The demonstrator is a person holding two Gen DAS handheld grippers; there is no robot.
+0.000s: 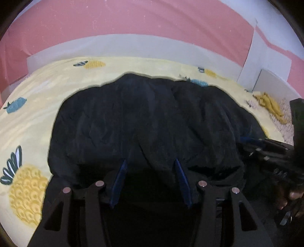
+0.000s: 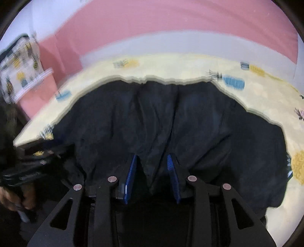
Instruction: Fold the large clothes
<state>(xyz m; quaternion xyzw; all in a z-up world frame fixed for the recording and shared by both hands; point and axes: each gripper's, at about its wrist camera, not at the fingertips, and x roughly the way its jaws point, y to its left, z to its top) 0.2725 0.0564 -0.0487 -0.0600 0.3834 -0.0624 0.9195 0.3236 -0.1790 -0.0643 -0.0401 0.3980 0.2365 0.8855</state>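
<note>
The large black garment of thin, crinkled fabric (image 1: pixel 144 121) lies spread on the bed, on the pale yellow bedsheet printed with pineapples (image 1: pixel 28 125). Its surface is creased, with shallow folds running from the near edge toward the far edge. Its outline is a broad mound; the long axis runs left to right across both wrist views, parallel to the white headboard (image 1: pixel 133 45) at the pink wall (image 1: pixel 133 17). Which end is the collar or hem cannot be told.

The left hand-held gripper (image 1: pixel 151 161) stands with its blue-padded fingers (image 1: pixel 121 176) apart, over the near edge of the garment; no clamp is visible. The right hand-held gripper (image 2: pixel 152 157) also has its fingers apart (narrower gap), with a ridge of black fabric rising between the pads; whether the pads press it cannot be told.

A crumpled mustard-yellow cloth (image 1: pixel 269 104) lies at the far right of the bed.
</note>
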